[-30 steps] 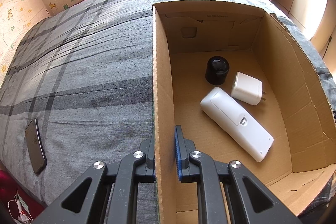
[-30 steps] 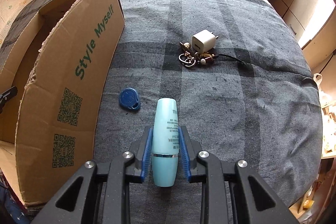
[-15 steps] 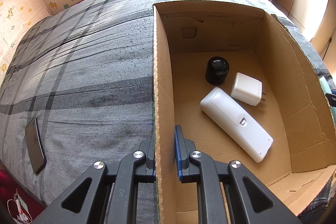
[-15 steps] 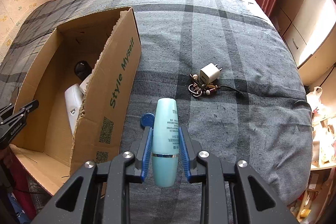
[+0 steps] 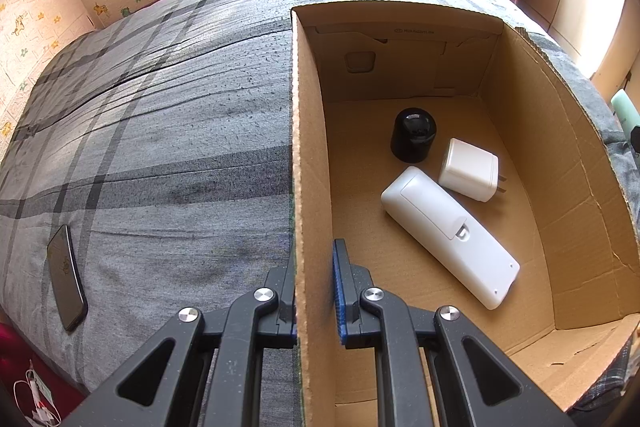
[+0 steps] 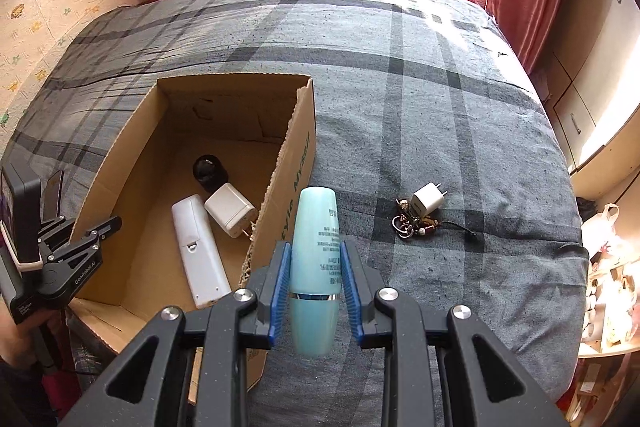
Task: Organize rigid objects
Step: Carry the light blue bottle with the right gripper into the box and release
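**Blue bottle up in the air next to the box**

So the light blue bottle (image 6: pixel 316 267) sits right between the blue pads of the right claw (image 6: pixel 314 281), pinched around its lower half near the silver band. Its rounded top sticks out forward past the fingertips, and its bottom end hangs back toward the camera. It's held off the bed, over the grey plaid blanket (image 6: pixel 440 107), just beside the right wall of the cardboard box (image 6: pixel 296 163).

The left claw (image 5: pixel 314 283) is clamped shut on the box's left wall, one pad inside, one outside.

Inside the box: a white remote (image 5: pixel 448 235) lying flat, a white charger (image 5: pixel 470 169) touching its far end, and a small black cylinder (image 5: pixel 413 135) just behind those two.

Out on the blanket to the right of the bottle there's a smaller white plug (image 6: pixel 428 197) lying against a bunch of keys (image 6: pixel 414 223). On the far left side of the bed lies a dark phone (image 5: pixel 66 275).
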A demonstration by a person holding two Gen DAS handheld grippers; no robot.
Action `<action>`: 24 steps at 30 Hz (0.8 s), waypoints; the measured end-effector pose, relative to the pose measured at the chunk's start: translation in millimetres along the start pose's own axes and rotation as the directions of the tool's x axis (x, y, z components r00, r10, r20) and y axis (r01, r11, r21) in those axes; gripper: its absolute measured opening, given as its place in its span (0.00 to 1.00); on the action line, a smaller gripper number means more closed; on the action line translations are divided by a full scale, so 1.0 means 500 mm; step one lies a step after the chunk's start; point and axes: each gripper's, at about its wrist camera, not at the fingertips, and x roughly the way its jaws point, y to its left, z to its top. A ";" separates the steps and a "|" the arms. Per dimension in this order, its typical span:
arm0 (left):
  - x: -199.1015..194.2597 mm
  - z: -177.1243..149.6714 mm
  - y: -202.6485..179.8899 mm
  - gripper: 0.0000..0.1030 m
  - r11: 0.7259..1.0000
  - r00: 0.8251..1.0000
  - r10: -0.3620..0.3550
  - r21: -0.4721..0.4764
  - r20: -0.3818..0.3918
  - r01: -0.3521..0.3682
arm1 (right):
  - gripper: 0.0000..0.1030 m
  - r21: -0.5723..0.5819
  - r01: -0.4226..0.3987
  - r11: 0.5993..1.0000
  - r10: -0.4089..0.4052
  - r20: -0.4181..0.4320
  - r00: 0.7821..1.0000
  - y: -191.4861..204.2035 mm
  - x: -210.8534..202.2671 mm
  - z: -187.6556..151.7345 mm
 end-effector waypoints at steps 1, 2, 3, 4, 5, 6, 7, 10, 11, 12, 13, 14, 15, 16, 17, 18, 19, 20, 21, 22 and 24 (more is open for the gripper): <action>0.001 0.000 0.000 0.13 1.000 1.000 -0.001 -0.002 0.000 0.001 | 0.26 -0.009 0.001 1.000 -0.001 0.004 1.000 0.006 -0.002 0.005; 0.001 0.000 0.000 0.13 1.000 1.000 -0.002 -0.002 0.000 0.002 | 0.26 -0.016 0.000 1.000 0.000 0.008 1.000 0.012 -0.003 0.010; 0.001 0.000 0.000 0.13 1.000 1.000 -0.003 -0.002 0.000 0.003 | 0.26 -0.021 -0.008 1.000 0.008 0.010 1.000 0.017 -0.004 0.015; 0.001 0.000 0.002 0.13 1.000 1.000 -0.003 -0.004 0.000 0.003 | 0.26 -0.026 -0.015 1.000 0.015 0.013 1.000 0.023 -0.005 0.020; 0.001 -0.001 0.002 0.13 1.000 1.000 -0.005 -0.006 0.001 0.005 | 0.26 -0.034 -0.019 0.999 0.020 0.015 1.000 0.029 -0.006 0.024; 0.002 -0.001 0.003 0.13 1.000 1.000 -0.005 -0.006 0.002 0.005 | 0.26 -0.042 -0.022 0.999 0.022 0.017 1.000 0.036 -0.005 0.028; 0.002 -0.002 0.004 0.13 1.000 1.000 -0.005 -0.006 0.002 0.005 | 0.26 -0.048 -0.027 0.998 0.028 0.018 0.999 0.043 -0.004 0.032; 0.001 -0.002 0.005 0.13 1.000 1.000 -0.007 -0.008 0.003 0.007 | 0.26 -0.067 -0.042 0.997 0.043 0.014 0.999 0.062 0.003 0.044; 0.001 -0.001 0.005 0.13 1.000 1.000 -0.007 -0.007 0.002 0.007 | 0.26 -0.076 -0.045 0.996 0.046 0.013 0.999 0.070 0.006 0.047; 0.001 -0.001 0.005 0.13 1.000 1.000 -0.007 -0.007 0.003 0.007 | 0.26 -0.085 -0.047 0.995 0.048 0.013 0.999 0.078 0.009 0.051; 0.001 -0.001 0.005 0.13 1.000 1.000 -0.008 -0.007 0.003 0.008 | 0.26 -0.095 -0.049 0.994 0.050 0.012 0.999 0.087 0.012 0.054; 0.001 -0.001 0.005 0.13 1.000 1.000 -0.008 -0.007 0.003 0.008 | 0.26 -0.103 -0.051 0.993 0.053 0.010 0.999 0.095 0.016 0.057; 0.001 -0.001 0.005 0.13 1.000 1.000 -0.009 -0.008 0.003 0.009 | 0.26 -0.111 -0.054 0.992 0.055 0.007 0.998 0.103 0.022 0.060; 0.001 -0.001 0.005 0.13 1.000 1.000 -0.009 -0.008 0.003 0.009 | 0.26 -0.118 -0.058 0.991 0.058 0.003 0.998 0.110 0.028 0.063; 0.000 -0.001 0.005 0.13 1.000 1.000 -0.010 -0.009 0.003 0.010 | 0.26 -0.124 -0.062 0.990 0.062 -0.003 0.998 0.118 0.036 0.066; 0.000 -0.001 0.006 0.13 1.000 1.000 -0.010 -0.008 0.003 0.010 | 0.26 -0.129 -0.068 0.989 0.068 -0.010 0.998 0.125 0.043 0.067; -0.001 -0.001 0.005 0.13 1.000 1.000 -0.010 -0.006 0.003 0.010 | 0.26 -0.135 -0.075 0.988 0.074 -0.016 0.997 0.131 0.050 0.069; -0.001 -0.001 0.006 0.13 1.000 1.000 -0.010 -0.005 0.003 0.010 | 0.26 -0.142 -0.079 0.987 0.077 -0.020 0.997 0.139 0.057 0.069; -0.001 -0.001 0.006 0.13 1.000 1.000 -0.011 -0.005 0.003 0.011 | 0.26 -0.150 -0.080 0.986 0.077 -0.025 0.997 0.146 0.065 0.070; -0.001 -0.001 0.006 0.13 1.000 1.000 -0.012 -0.006 0.003 0.012 | 0.26 -0.157 -0.081 0.984 0.077 -0.031 0.997 0.153 0.073 0.071; -0.001 -0.001 0.008 0.13 1.000 1.000 -0.014 -0.008 0.002 0.014 | 0.26 -0.168 -0.088 0.982 0.081 -0.047 0.996 0.165 0.090 0.073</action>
